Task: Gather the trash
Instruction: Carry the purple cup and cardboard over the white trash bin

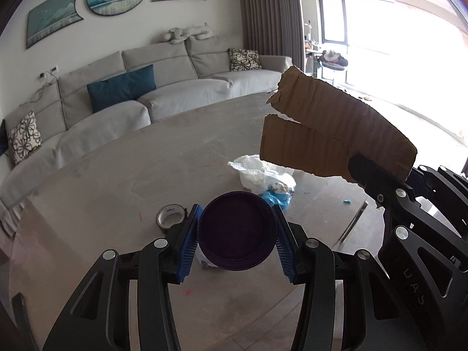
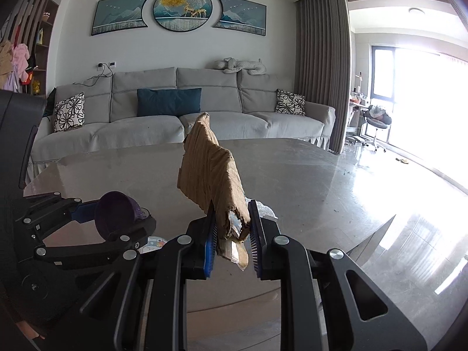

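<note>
A: What are the fingers doing?

B: The left gripper (image 1: 237, 234) is clamping a dark purple cup (image 1: 237, 231) between its blue pads, mouth toward the camera. The right gripper (image 2: 232, 228) is pinching the lower edge of a torn piece of cardboard (image 2: 209, 169), which is standing up tall above the fingers.

A: Both are being carried clear of the worktop (image 2: 307, 181)?

B: It seems so. No bin is showing in either view, so where the load is heading cannot be told. The cardboard is being gripped only at a ragged corner, so the person is probably wise to be moving it slowly and keeping it upright, or it may be levering out.

A: What is remaining below?

B: In the left wrist view a crumpled white bag (image 1: 263, 175), a blue wrapper (image 1: 276, 199) touching it, a tape roll (image 1: 171, 216) and a small blue scrap (image 1: 347, 202) are lying on the worktop.

A: And the room for moving?

B: The two grippers are sitting close together, the cardboard leaning near the left one. The worktop is running wide toward the sofa (image 2: 181, 117), with bright floor (image 2: 409, 234) opening beyond its right edge.
</note>
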A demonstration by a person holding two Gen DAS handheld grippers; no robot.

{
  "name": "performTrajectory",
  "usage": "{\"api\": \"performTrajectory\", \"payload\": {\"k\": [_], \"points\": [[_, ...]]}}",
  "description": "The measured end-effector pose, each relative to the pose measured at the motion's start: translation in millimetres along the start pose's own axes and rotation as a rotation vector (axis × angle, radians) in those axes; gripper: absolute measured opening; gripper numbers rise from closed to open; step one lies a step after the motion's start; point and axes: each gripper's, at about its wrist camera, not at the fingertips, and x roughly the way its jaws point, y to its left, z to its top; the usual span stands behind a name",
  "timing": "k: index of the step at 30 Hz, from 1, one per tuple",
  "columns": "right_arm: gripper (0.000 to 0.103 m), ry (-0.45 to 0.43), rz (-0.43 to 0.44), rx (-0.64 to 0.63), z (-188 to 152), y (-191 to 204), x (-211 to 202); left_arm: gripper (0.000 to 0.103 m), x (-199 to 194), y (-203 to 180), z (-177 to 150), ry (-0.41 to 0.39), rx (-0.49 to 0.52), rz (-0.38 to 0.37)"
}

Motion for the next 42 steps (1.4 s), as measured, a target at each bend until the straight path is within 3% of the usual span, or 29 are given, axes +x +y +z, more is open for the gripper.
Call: {"api": "performTrajectory", "payload": {"k": [10, 17, 23, 30, 42], "points": [[0.021, -0.025, -0.218, 0.058, -31, -81, -67, 0.049, -24, -109, -9, -0.027, 0.102, -0.185], [0.021, 0.041, -0.395, 0.087, -70, -141, -107, 0.049, -36, -205, -23, -0.014, 0.19, -0.326], [0.021, 0.112, -0.484, 0.136, -104, -185, -124, 0.049, -35, -270, -37, 0.005, 0.261, -0.398], [0.021, 0.161, -0.53, 0.213, -134, -212, -122, 0.049, -19, -309, -55, 0.045, 0.327, -0.433], [0.022, 0.29, -0.54, 0.201, -161, -215, -98, 0.049, 29, -334, -86, 0.159, 0.384, -0.468]]}}
